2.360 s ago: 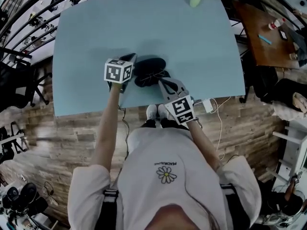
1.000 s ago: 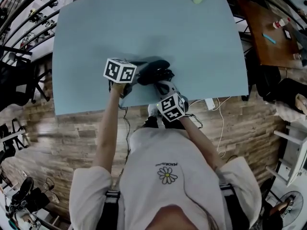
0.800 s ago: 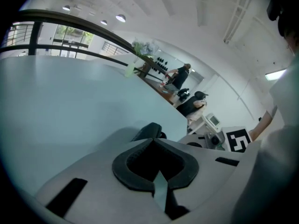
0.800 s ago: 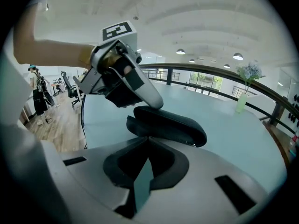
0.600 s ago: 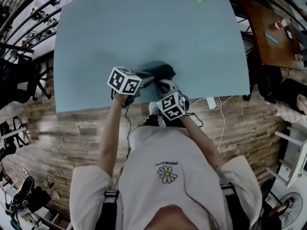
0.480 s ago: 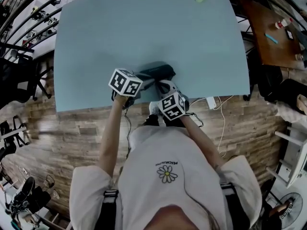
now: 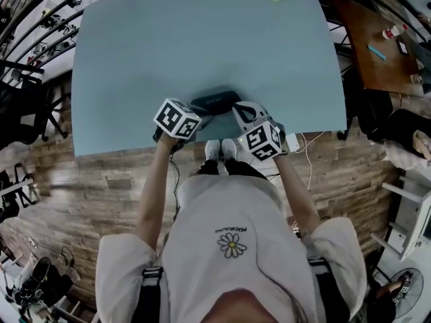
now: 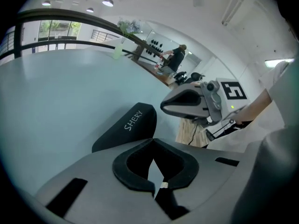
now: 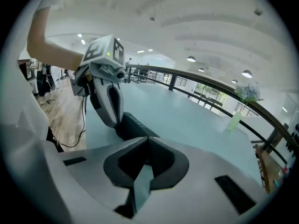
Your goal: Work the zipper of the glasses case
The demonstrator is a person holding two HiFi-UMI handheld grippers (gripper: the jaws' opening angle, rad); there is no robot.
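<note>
Near tabletop front edge: glasses case shut, zipper pull unseen. My left hand-held gripper and right hand-held gripper both closed, empty, off case; likely between passes. Next: find pull, pinch.

a wide pale blue table is standing on a wood-plank floor, with a black railing curving beyond it and a brown wooden desk sitting off to the right. round ceiling lights are glowing in a white ceiling, and daylight is coming through windows behind the rail. a dark chair is standing at the left, and a white cable is trailing over the planks.
</note>
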